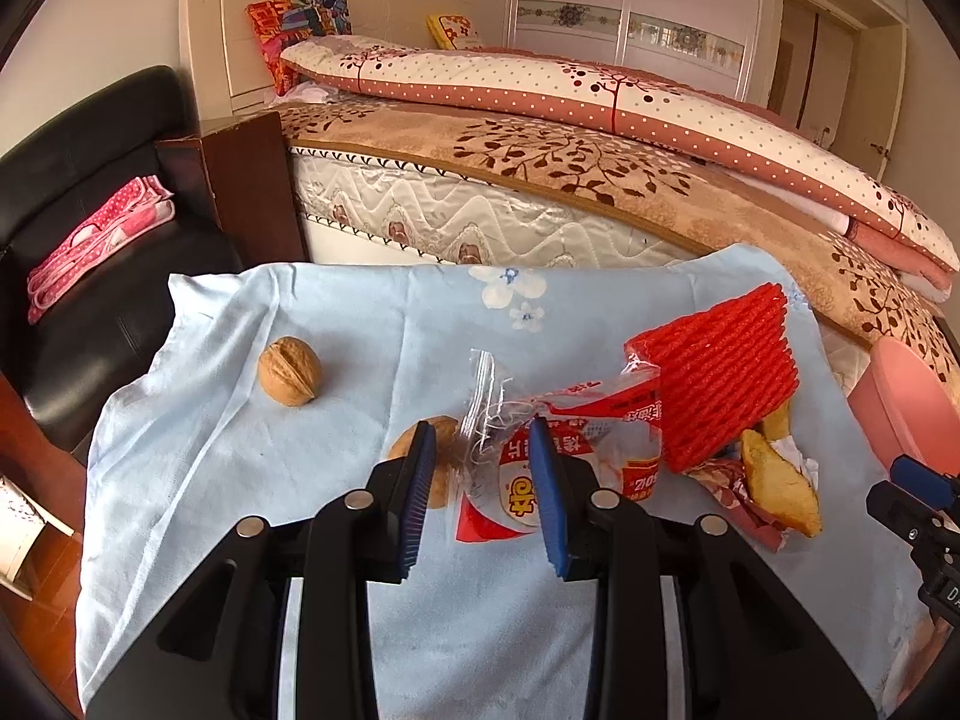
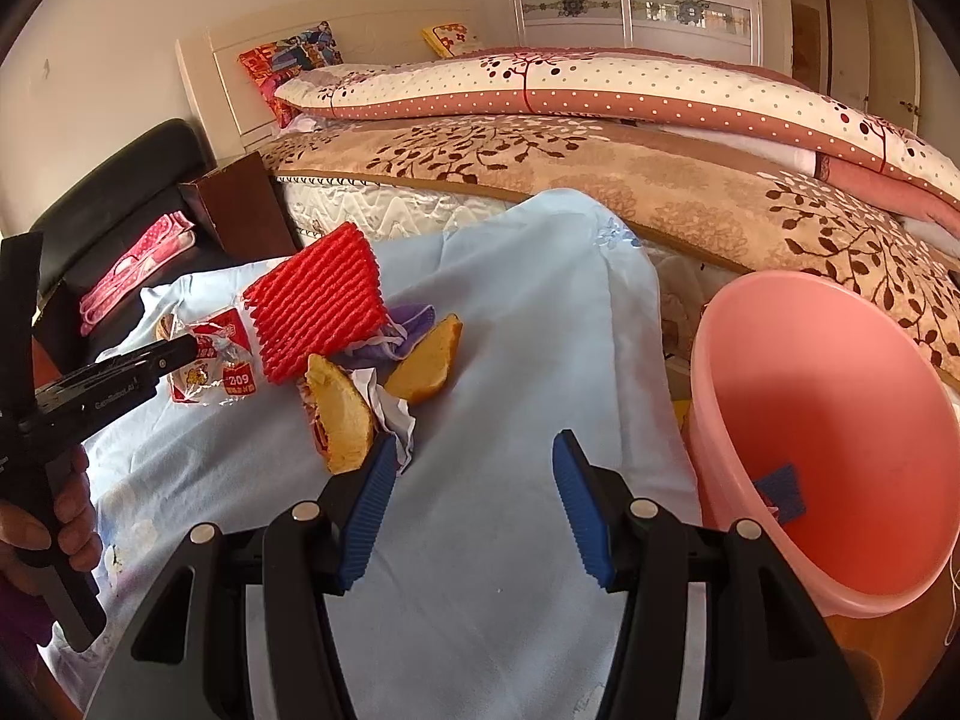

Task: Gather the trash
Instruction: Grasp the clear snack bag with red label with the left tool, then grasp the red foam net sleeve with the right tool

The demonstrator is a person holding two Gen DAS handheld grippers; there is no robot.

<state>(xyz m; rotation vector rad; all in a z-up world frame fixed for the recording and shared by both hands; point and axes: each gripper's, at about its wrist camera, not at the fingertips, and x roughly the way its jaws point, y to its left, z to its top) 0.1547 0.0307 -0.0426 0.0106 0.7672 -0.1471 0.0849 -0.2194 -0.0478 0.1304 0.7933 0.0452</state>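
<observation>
On the light blue cloth [image 1: 240,450] lies a clear snack wrapper [image 1: 576,456] with red print. My left gripper [image 1: 480,438] hangs open over it, fingertips either side of its near end, pads not pressing. One walnut [image 1: 444,438] sits behind the left finger, another walnut [image 1: 290,370] further left. A red foam net [image 2: 318,306], two yellow peel pieces [image 2: 342,420], white tissue [image 2: 393,411] and a purple scrap [image 2: 414,324] lie together. My right gripper [image 2: 474,444] is open and holds nothing, its left fingertip beside the nearer peel. The pink bucket [image 2: 840,396] stands to the right.
A bed [image 1: 540,168] with piled quilts runs behind the table. A black sofa [image 1: 90,180] with a pink cloth [image 1: 96,240] and a brown cabinet [image 1: 252,180] are at left. A hand [image 2: 54,534] holds the left gripper [image 2: 174,354]. A blue scrap [image 2: 780,492] lies in the bucket.
</observation>
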